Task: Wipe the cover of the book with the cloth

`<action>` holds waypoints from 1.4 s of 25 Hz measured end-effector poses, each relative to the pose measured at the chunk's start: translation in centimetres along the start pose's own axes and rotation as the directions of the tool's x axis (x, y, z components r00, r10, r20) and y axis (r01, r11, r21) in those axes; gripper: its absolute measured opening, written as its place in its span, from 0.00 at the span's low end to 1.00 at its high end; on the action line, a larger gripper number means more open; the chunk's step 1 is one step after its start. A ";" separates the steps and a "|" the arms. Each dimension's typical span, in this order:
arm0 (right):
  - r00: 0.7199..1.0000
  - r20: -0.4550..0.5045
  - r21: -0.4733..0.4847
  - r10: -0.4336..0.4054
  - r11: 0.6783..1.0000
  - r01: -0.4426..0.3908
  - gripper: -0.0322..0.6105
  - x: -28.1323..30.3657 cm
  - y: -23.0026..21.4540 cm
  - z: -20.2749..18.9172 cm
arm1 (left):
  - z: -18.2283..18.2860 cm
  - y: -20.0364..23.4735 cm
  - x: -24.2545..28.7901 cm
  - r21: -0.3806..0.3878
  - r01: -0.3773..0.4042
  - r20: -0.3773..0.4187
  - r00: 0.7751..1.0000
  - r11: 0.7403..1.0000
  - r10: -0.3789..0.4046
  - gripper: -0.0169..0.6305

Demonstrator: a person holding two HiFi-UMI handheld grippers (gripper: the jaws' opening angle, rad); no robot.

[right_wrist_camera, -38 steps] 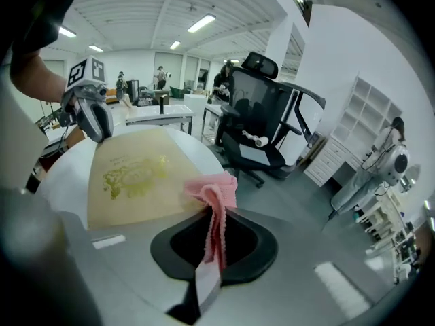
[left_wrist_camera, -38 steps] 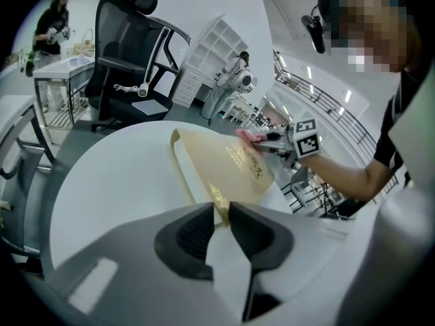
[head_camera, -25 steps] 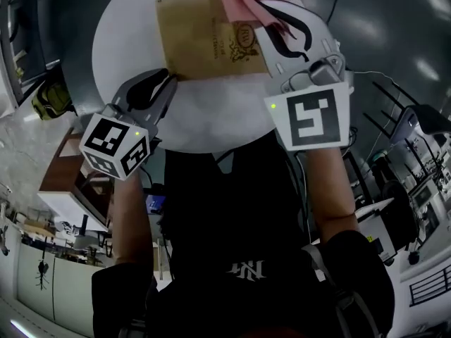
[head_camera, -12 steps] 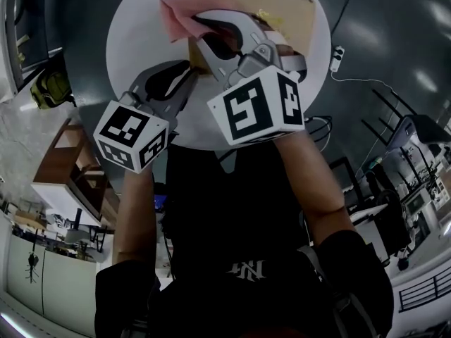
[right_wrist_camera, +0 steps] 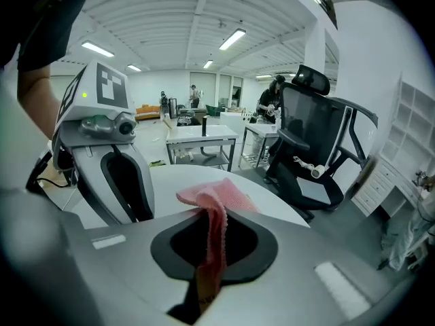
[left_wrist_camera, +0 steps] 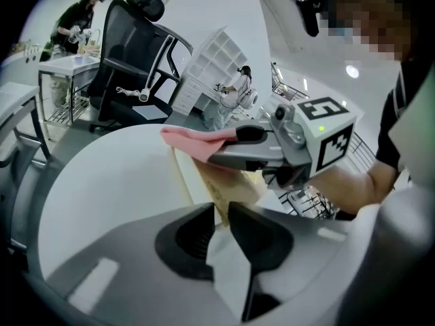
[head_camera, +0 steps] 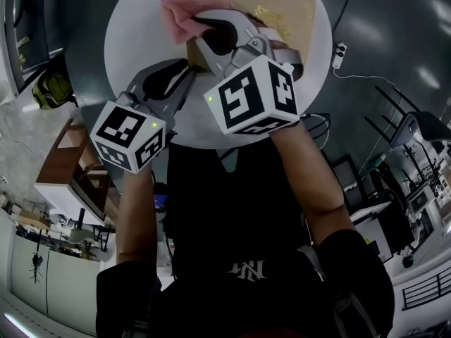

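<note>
Pinching the pink cloth (head_camera: 180, 16) tight between its jaws, the right gripper (head_camera: 204, 32) holds it against the left part of the tan book (head_camera: 282, 9). The book lies flat on the far side of the round white table (head_camera: 134, 37). Loose cloth spills past the jaw tips toward the left. The left gripper (head_camera: 184, 72) sits nearer and just to the left, with its jaws closed on the book's near-left corner.

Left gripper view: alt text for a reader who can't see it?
The left gripper pinches the near corner of a tan book on a round white table. Just beyond, the right gripper holds a pink cloth on the book's cover; a black office chair stands behind.
</note>
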State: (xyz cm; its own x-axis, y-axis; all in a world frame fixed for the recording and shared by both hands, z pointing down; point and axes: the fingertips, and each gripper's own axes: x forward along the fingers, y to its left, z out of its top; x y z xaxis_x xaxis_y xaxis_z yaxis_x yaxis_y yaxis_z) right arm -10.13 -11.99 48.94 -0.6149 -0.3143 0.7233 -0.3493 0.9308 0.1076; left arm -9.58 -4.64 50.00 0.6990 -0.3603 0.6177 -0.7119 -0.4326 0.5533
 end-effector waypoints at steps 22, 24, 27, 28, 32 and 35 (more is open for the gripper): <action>0.991 -0.054 0.075 -0.120 0.989 0.124 0.07 -6.9 -5.7 -8.2 | 0.1 -0.2 0.1 0.018 -0.039 -0.035 0.999 0.999 0.039 0.13; 0.989 -0.060 0.081 -0.132 0.987 0.137 0.07 -7.4 -6.2 -8.9 | 0.1 -0.2 0.1 0.020 -0.040 -0.038 0.998 0.999 0.041 0.13; 0.985 -0.075 0.090 -0.153 0.983 0.159 0.07 -8.1 -6.9 -10.0 | 0.0 0.0 0.1 0.019 -0.043 -0.040 0.998 0.999 0.044 0.13; 0.984 -0.082 0.092 -0.160 0.982 0.167 0.07 -8.4 -7.2 -10.5 | 0.0 0.1 0.1 0.018 -0.045 -0.041 0.998 0.999 0.045 0.13; 0.976 -0.106 0.106 -0.190 0.974 0.201 0.07 -9.9 -8.5 -12.1 | 0.0 0.0 0.0 0.017 -0.048 -0.040 0.998 0.999 0.048 0.13; 0.969 -0.123 0.116 -0.216 0.966 0.230 0.07 -10.9 -9.5 -13.2 | 0.1 -0.1 0.0 0.016 -0.049 -0.037 0.998 0.999 0.050 0.13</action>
State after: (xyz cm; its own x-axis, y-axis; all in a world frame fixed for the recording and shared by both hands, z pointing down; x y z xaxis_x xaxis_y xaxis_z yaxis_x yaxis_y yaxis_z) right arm 9.23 -14.95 49.02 -0.4332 -0.4827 0.7611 -0.5608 0.8055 0.1917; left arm -9.54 -4.70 49.89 0.6597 -0.3505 0.6648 -0.7443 -0.4276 0.5131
